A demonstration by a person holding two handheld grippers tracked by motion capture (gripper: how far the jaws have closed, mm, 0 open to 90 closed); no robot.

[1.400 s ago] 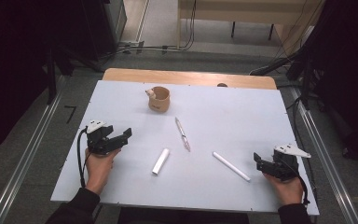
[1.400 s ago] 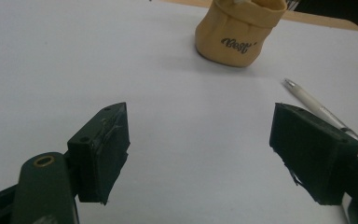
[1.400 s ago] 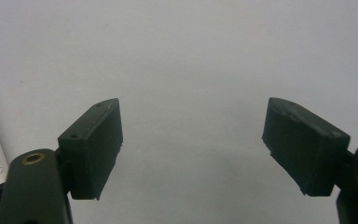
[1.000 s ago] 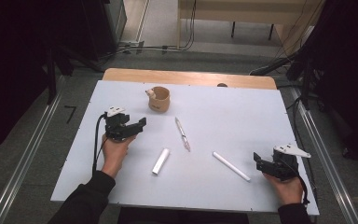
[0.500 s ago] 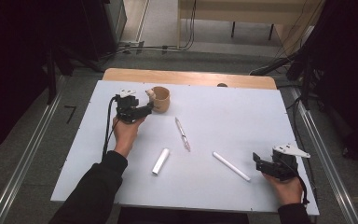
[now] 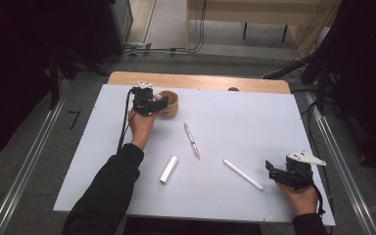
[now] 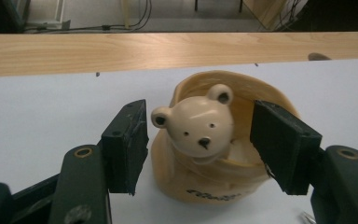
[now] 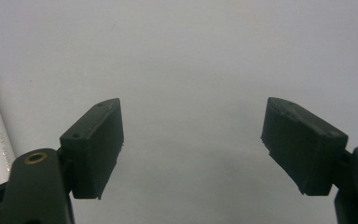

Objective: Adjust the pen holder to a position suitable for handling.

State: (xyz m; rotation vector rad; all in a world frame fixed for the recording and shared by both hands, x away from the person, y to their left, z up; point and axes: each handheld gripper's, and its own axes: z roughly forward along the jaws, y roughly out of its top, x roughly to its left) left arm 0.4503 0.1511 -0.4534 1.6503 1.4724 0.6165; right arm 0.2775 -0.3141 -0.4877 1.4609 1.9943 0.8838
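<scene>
White sheeting covers the bench, with a strip of bare wood along its far edge. At the far left of that surface stands a tan bear cup, a small pot with a cream bear's head on its rim facing the person. The left gripper is held level against it; in the left gripper view the cup sits between the two black jaws, which have just been closing, yet a gap shows on both sides and neither pad presses on it. The right gripper rests near the bench's near right corner, its jaws spread wide over bare white surface with nothing between them. Just to its left lies a long white stick, slanting. A shorter, thicker white tube lies near the middle front, and a slim clear pen lies between the cup and the stick, well apart from both grippers.
</scene>
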